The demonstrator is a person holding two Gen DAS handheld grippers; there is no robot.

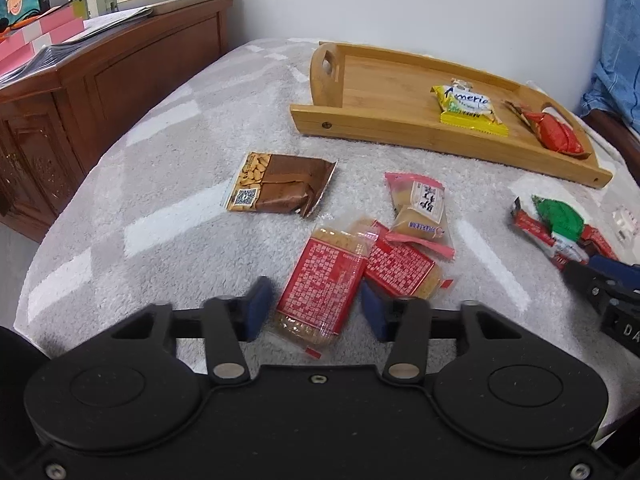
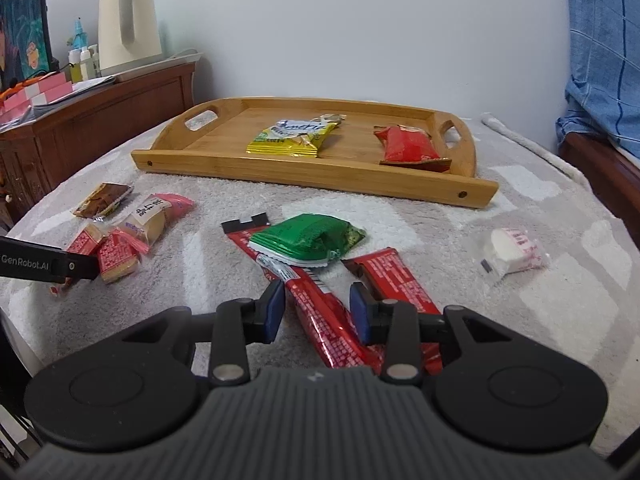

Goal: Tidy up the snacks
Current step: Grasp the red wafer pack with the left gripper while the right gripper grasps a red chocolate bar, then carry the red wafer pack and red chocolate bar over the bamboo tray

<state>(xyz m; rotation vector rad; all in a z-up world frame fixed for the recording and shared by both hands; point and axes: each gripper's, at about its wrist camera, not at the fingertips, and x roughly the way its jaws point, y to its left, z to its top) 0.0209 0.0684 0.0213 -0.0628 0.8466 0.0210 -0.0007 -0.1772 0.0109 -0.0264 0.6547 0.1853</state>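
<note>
A wooden tray (image 1: 368,120) (image 2: 224,160) at the back holds a yellow snack pack (image 1: 468,108) (image 2: 292,138) and a red pack (image 1: 554,132) (image 2: 408,144). My left gripper (image 1: 316,308) is open, its fingers on either side of a red-labelled cracker pack (image 1: 320,288). A second red cracker pack (image 1: 400,270), a pink pack (image 1: 420,208) and a brown peanut pack (image 1: 280,184) lie nearby. My right gripper (image 2: 316,308) is open, astride a long red bar (image 2: 324,320). A green pack (image 2: 308,238), another red bar (image 2: 396,280) and a white sweet (image 2: 512,254) lie around it.
The snacks lie on a grey-white towel (image 1: 160,200) over a table. A wooden cabinet (image 1: 80,92) stands at the left with a kettle (image 2: 128,24), bottles and papers. Blue cloth (image 2: 600,60) hangs at the right.
</note>
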